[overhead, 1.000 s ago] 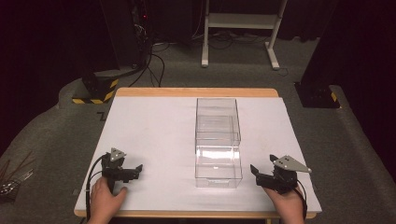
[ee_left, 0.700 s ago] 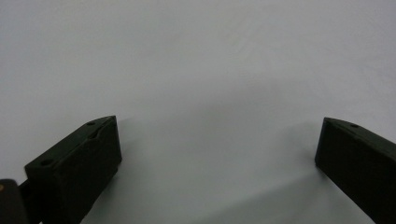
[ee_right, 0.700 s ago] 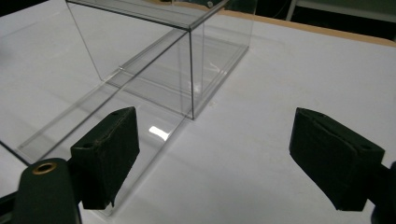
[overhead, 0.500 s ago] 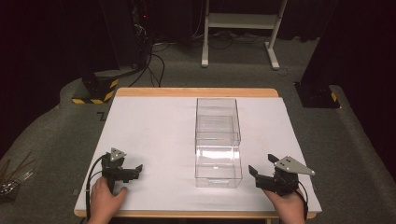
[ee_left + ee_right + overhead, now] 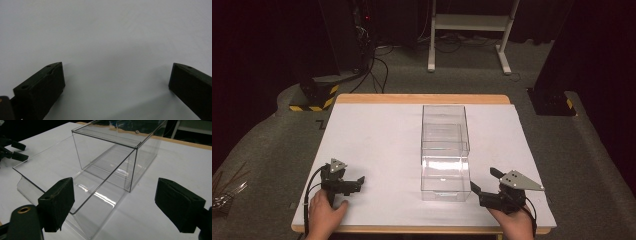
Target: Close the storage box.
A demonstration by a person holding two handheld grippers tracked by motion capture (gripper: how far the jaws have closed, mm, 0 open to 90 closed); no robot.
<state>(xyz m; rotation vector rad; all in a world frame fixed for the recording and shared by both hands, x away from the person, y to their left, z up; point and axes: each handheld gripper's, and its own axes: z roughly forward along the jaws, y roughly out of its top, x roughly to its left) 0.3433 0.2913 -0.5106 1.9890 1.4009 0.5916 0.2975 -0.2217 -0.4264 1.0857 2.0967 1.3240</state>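
A clear plastic box (image 5: 444,150) sat mid-table on the white table cover (image 5: 377,145), its front panel tilted out toward the person. The right gripper (image 5: 484,186), jaws spread wide and empty, was just beside that near end. The left gripper (image 5: 357,184) rested well apart at the near left, jaws also apart over bare cover. The approach appeared under way; next, the right gripper likely needed to close on the panel's edge.
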